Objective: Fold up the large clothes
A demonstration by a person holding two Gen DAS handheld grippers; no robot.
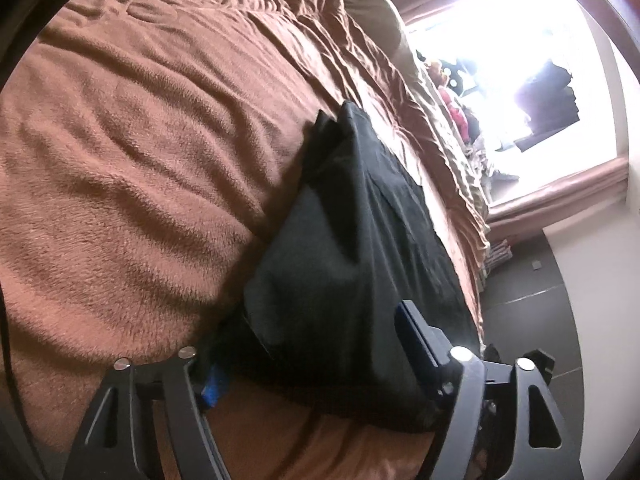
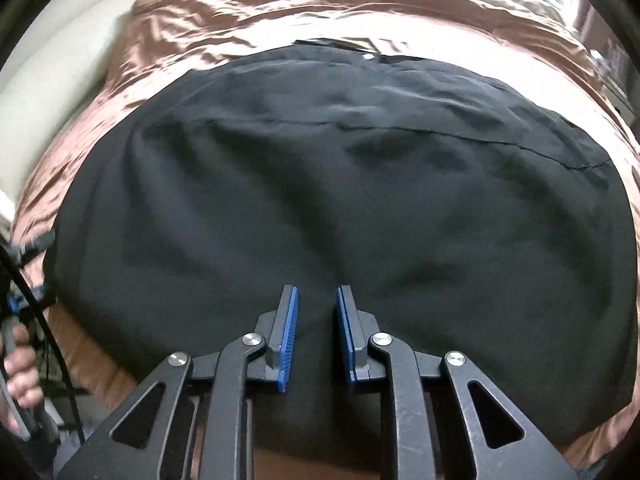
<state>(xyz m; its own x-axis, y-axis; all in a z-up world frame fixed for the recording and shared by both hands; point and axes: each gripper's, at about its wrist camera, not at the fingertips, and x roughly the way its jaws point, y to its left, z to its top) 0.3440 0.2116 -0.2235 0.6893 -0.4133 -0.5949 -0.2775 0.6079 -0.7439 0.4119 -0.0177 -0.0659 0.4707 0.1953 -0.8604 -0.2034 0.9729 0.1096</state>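
A large black garment (image 2: 320,184) lies spread flat on a brown bedspread (image 2: 280,12); a fold seam runs across its upper part and a small silver button shows at its far edge. My right gripper (image 2: 316,312) hovers low over the garment's near edge with its blue-padded jaws a narrow gap apart, with nothing gripped between them. In the left wrist view the same garment (image 1: 352,248) lies on the brown blanket (image 1: 140,140). My left gripper (image 1: 308,356) is wide open, its fingers straddling the garment's near end, one finger partly under the cloth.
The bed edge drops to a dark tiled floor (image 1: 532,300) at the right in the left wrist view. A bright window (image 1: 500,40) and cluttered items stand beyond. A beige pillow (image 2: 48,80) lies at the bed's left. A hand (image 2: 20,364) holding the other tool shows at the left edge.
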